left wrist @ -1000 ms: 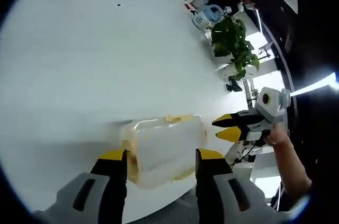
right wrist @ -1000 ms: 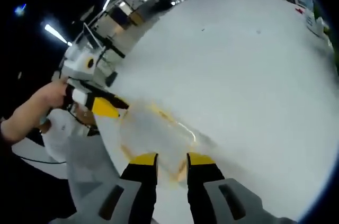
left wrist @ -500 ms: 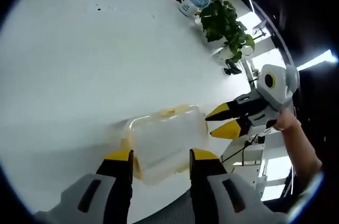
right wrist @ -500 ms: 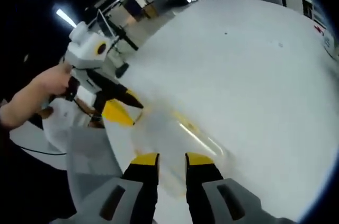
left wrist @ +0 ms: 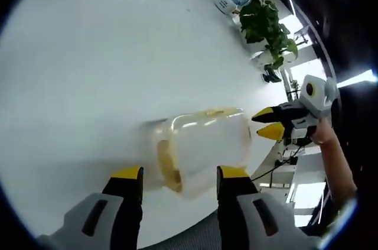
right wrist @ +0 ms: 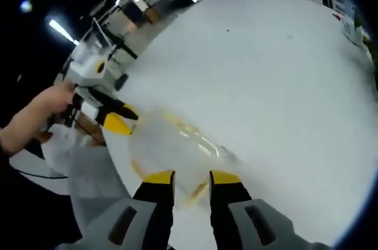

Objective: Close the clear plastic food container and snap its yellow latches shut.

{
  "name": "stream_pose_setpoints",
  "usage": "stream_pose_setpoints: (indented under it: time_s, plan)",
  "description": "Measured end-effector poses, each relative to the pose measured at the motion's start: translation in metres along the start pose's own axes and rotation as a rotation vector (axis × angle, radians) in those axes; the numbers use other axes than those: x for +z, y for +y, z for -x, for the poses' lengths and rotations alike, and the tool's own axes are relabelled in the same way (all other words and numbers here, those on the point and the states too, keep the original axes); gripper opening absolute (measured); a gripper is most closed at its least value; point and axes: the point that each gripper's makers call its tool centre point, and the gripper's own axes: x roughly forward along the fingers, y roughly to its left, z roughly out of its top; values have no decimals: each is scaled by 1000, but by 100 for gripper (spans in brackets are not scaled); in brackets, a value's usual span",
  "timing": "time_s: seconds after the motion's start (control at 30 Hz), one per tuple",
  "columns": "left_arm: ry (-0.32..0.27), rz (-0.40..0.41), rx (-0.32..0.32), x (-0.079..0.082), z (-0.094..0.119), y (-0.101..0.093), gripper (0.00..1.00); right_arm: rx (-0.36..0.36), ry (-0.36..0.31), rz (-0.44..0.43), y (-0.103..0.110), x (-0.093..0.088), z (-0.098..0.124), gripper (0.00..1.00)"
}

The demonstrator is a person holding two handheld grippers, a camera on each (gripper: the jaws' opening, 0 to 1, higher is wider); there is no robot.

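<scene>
While the clear plastic food container [left wrist: 204, 146] with its yellow latches [left wrist: 167, 167] lies on the white table [left wrist: 88, 67] near the table's edge, the left gripper [left wrist: 179, 178] sits just in front of it with its jaws spread wide on either side of the near end, not visibly touching. In the right gripper view the right gripper [right wrist: 184, 180] points at the container [right wrist: 171, 146] with its jaws a narrow gap apart, gripping nothing. A potted plant [left wrist: 269, 28] stands beyond the table.
</scene>
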Motion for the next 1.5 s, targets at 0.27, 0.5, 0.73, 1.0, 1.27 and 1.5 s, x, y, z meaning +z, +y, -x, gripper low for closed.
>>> stream_pose_setpoints:
  time_s: [0.27,0.5,0.73,1.0,1.27,1.5]
  plan:
    - [42,35,-7,-4,-13,-8,42,-8,18,-72,-9,-8,-5,26]
    - [58,46,-19,-12,-18,-19,39,7,53,-56,1,-18,-23,28]
    - [67,47,-31,-11,-18,-20,38,9,64,-47,4,-20,-26,30]
    - [59,49,-51,-15,-16,-25,35,-9,88,-21,6,-19,-27,29]
    - [61,56,-75,-17,-18,-29,33,-14,114,-10,6,-19,-28,27]
    - [81,56,-82,-10,-16,-20,31,-26,112,-5,3,-16,-30,27]
